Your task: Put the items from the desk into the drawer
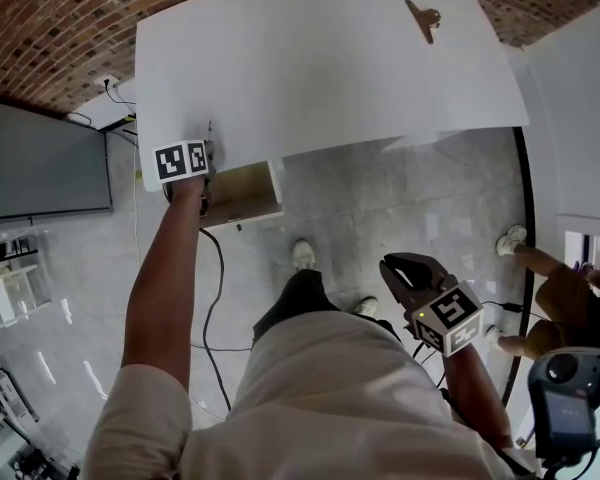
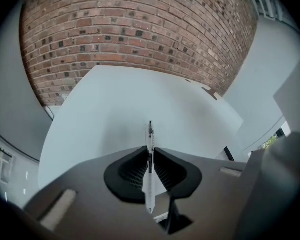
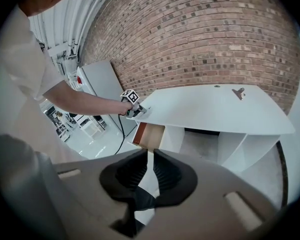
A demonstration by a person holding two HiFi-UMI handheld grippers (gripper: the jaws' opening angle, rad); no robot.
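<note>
The left gripper (image 2: 150, 160) pinches a light, stiff, probably slick pen (image 2: 150, 134) partway along its barrel above the desk (image 2: 105, 109), while the right gripper (image 3: 151, 165) hangs nearly closed, empty.

I see the tabletop (image 1: 330, 68) with the brick wall (image 1: 60, 28) behind it. A clip (image 1: 421, 18) lies at its far right. The drawer (image 1: 242, 193) stands open under its near left edge. My left tool (image 2: 150, 154), a pen (image 2: 150, 131) between its jaws, is over that corner. My right tool (image 1: 410, 273) is off the tabletop, above the floor (image 1: 400, 198).
</note>
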